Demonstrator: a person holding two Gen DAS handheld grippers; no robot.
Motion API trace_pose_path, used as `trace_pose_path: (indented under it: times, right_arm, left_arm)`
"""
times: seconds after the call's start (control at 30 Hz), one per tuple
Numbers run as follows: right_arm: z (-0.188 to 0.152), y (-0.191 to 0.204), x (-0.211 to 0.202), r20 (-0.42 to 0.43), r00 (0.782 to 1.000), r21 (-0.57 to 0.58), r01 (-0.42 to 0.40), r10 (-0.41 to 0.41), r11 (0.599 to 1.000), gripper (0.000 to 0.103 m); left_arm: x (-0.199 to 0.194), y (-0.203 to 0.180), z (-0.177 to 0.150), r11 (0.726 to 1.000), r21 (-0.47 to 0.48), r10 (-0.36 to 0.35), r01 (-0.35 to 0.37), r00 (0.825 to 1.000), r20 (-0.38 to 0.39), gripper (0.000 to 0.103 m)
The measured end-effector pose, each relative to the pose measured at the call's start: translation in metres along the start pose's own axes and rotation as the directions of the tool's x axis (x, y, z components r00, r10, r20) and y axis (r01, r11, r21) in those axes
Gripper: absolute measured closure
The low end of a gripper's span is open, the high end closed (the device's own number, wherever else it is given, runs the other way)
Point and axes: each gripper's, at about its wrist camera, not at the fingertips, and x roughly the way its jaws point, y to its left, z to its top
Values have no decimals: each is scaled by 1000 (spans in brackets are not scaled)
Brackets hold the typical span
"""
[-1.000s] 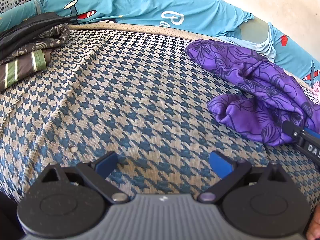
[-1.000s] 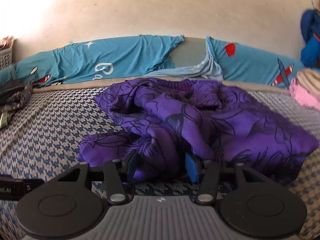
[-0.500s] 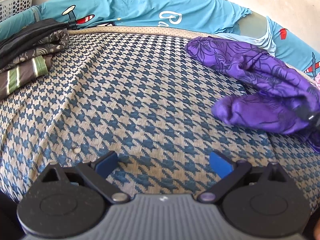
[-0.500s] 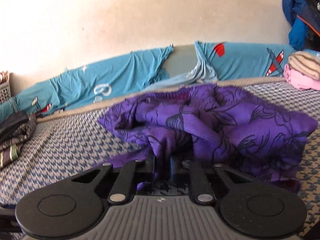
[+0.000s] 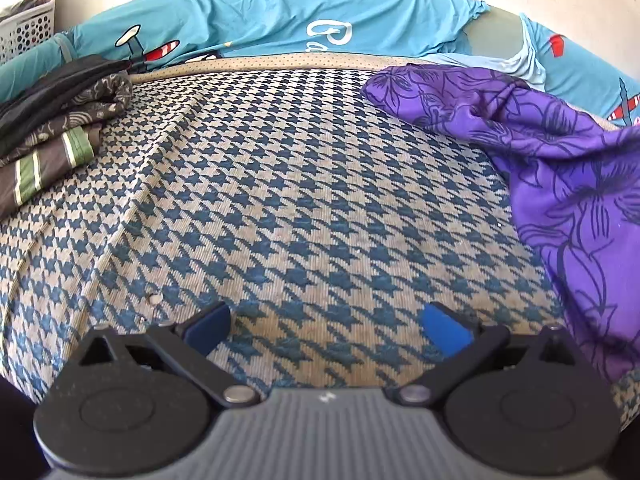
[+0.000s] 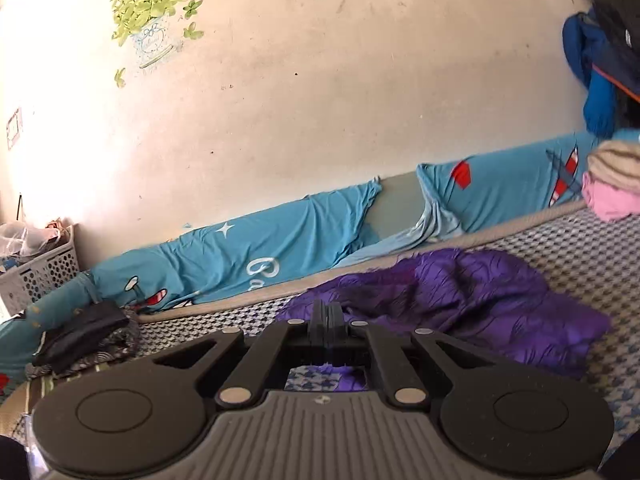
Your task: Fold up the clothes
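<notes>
Purple garment (image 5: 560,152) lies crumpled, soft and limp; right gripper (image 6: 326,320) fingers clamped on its near edge, left gripper (image 5: 326,324) fingers apart beside it

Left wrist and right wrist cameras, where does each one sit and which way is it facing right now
Left wrist: on the left gripper, low over the houndstooth bed cover, facing the wall; its open blue-padded fingers show.
Right wrist: on the right gripper, raised and tilted, facing the wall; its fingers show shut, purple cloth visible just beneath them.
Shared: the purple garment, the folded dark stack, the blue cartoon sheet.
</notes>
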Motion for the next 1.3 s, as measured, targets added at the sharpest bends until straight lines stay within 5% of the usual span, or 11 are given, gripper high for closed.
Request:
trace_pose_path:
  times: [0.23, 0.37, 0.6, 0.83, 1.0, 1.17, 1.23, 1.3]
  right_arm:
    - [-31, -12, 10, -178, 983, 106, 55, -36, 993, 93]
    - [-41, -21, 11, -220, 975, 103, 61, -38, 993, 65]
    - [-52, -48, 13, -280, 958, 139, 101, -59, 985, 55]
    - [-57, -59, 7, -241, 968, 145, 108, -71, 984, 34]
    - [-59, -49, 9, -181, 983, 142, 13, 13, 990, 24]
    - [-70, -32, 28, -190, 982, 53, -2, 12, 999, 25]
    - [-74, -29, 36, -199, 980, 31, 6, 1, 999, 37]
    - [-77, -29, 45, -221, 975, 16, 20, -16, 1000, 71]
  left_arm:
    - [1, -1, -2, 1000, 21, 9, -9, 1000, -4, 0]
    - [2, -4, -2, 999, 28, 22, -22, 1000, -10, 0]
    - [3, -7, -2, 999, 36, 42, -41, 999, -18, 0]
    - [2, -6, -2, 999, 34, 37, -37, 999, -16, 0]
    - [3, -5, -2, 999, 27, 33, -33, 999, -16, 0]
    - [3, -5, -2, 999, 22, 33, -33, 999, -16, 0]
    - [3, -5, -1, 999, 16, 30, -30, 999, -19, 0]
    - [4, -5, 0, 999, 13, 29, -29, 999, -21, 0]
